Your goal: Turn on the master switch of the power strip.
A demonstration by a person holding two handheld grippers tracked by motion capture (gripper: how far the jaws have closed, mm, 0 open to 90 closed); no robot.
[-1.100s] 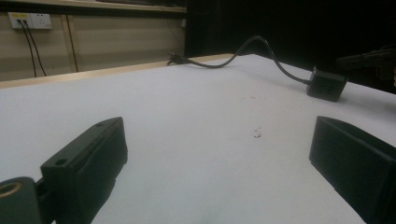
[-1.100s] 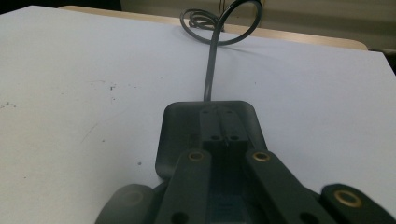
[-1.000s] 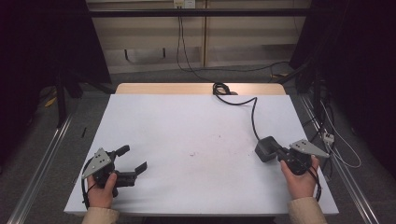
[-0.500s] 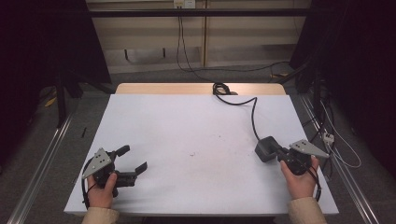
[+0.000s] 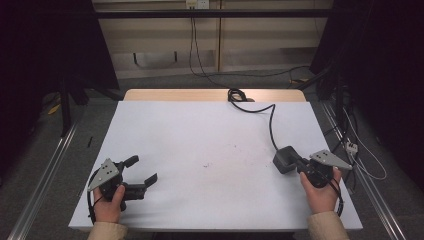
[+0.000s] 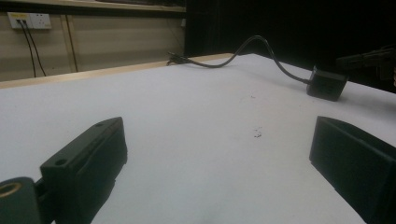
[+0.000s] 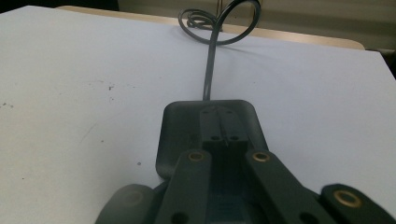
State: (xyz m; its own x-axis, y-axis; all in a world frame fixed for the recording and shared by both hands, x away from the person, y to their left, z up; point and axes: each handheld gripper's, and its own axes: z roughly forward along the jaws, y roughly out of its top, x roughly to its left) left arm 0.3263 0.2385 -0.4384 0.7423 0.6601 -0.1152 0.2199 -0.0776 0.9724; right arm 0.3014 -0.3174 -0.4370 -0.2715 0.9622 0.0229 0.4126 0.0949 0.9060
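Note:
A white table carries a black block on a black cable that runs to the far edge. My right gripper lies at the table's right side, jaws shut together. In the right gripper view its tips rest over the top of the block, with the cable leading away in a loop. My left gripper sits at the near left, open with nothing between its jaws. From the left gripper view the block lies far off to the right.
A wooden strip borders the table's far edge. Metal rails run along the floor on both sides. A wall socket with hanging cables is behind the table. A few dark specks mark the tabletop.

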